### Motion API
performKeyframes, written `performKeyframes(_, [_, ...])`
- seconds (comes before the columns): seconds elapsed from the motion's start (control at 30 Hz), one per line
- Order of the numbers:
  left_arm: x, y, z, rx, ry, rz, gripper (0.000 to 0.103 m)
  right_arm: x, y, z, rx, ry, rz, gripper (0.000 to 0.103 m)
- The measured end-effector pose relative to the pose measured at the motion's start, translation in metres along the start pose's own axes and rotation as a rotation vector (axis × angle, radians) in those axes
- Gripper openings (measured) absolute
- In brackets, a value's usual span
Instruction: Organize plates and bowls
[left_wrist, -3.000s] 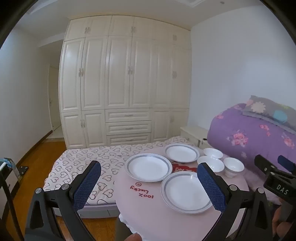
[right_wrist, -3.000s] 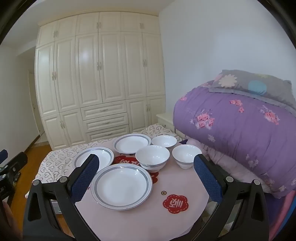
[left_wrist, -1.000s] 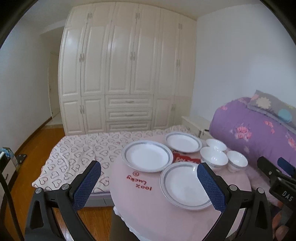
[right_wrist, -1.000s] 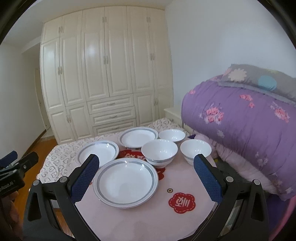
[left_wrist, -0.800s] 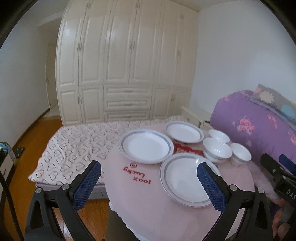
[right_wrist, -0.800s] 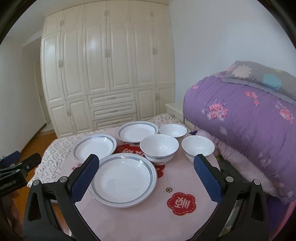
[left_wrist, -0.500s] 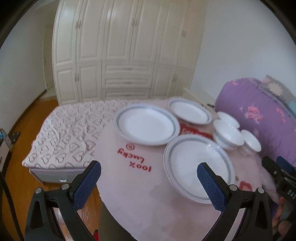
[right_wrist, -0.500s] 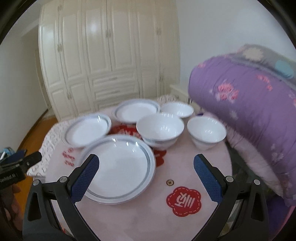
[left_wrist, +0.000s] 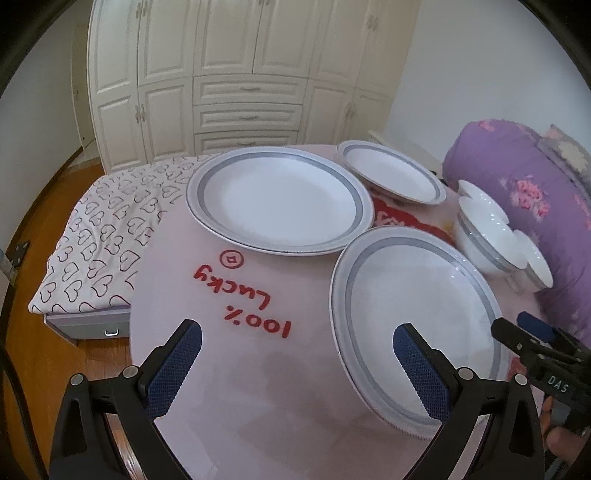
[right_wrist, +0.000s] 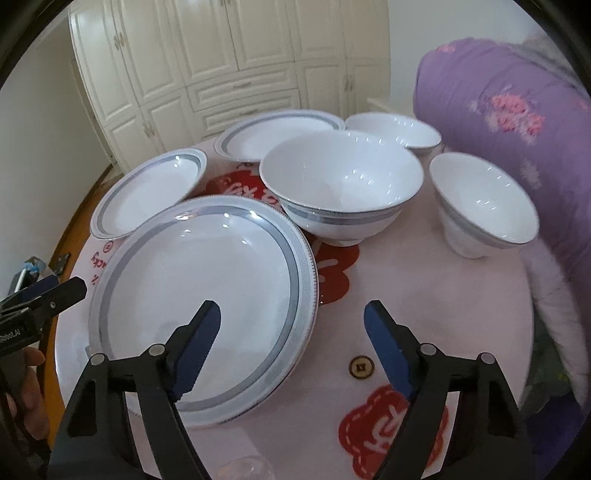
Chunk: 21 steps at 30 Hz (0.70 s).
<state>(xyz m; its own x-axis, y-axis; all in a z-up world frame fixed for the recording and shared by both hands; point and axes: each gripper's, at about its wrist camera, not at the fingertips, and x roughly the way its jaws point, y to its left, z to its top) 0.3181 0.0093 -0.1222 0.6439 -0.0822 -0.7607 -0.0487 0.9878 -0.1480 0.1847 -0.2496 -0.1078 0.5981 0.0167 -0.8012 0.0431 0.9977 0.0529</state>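
Three white plates with grey rims and three white bowls stand on a round pink table (left_wrist: 236, 391). The near plate (right_wrist: 199, 295) lies just under my right gripper (right_wrist: 291, 310), whose jaws are closing. Its left finger hangs over the plate and its right finger over the cloth, and neither pad presses on the plate's right rim between them. The large bowl (right_wrist: 340, 181), a smaller bowl (right_wrist: 480, 203) and a far bowl (right_wrist: 395, 127) stand behind it. My left gripper (left_wrist: 297, 330) is open over the red lettering, its right finger above the near plate (left_wrist: 417, 325). The middle plate (left_wrist: 277, 199) and the far plate (left_wrist: 391, 171) lie beyond.
A purple quilt (right_wrist: 517, 110) crowds the table's right side. A low bed with a heart-print sheet (left_wrist: 107, 236) lies left of the table, with a white wardrobe (left_wrist: 243, 74) behind. A person's hand (right_wrist: 26, 369) holds the left gripper at the table's left edge.
Both grippers have come down and closer to the table and tilted further downward, so the dishes fill the views. The right gripper's fingers stand nearer together than before.
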Motion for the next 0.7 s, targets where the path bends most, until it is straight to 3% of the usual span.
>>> performKeyframes(0.03, [0.004,0.000,0.000,-0.001,0.003,0.000,0.102,0.004,-0.004,0.002,0.004,0.006,0.008,0.073])
performKeyframes(0.23, [0.043,-0.018,0.013,0.003,0.061,-0.003,0.096,0.021,-0.022,0.009,0.039,0.042,0.079,0.067])
performKeyframes(0.4, [0.069,-0.030,0.022,0.002,0.131,-0.011,0.073,0.030,-0.030,0.011,0.049,0.078,0.154,0.050])
performKeyframes(0.47, [0.078,-0.035,0.023,-0.005,0.155,-0.012,0.054,0.033,-0.033,0.011,0.054,0.095,0.173,0.042])
performKeyframes(0.53, [0.084,-0.039,0.023,-0.014,0.175,-0.013,0.045,0.033,-0.036,0.012,0.063,0.104,0.185,0.032])
performKeyframes(0.63, [0.087,-0.041,0.020,-0.029,0.181,-0.045,0.026,0.033,-0.041,0.014,0.081,0.123,0.208,0.028])
performKeyframes(0.7, [0.090,-0.043,0.021,-0.041,0.183,-0.049,0.026,0.032,-0.041,0.014,0.091,0.131,0.234,0.020])
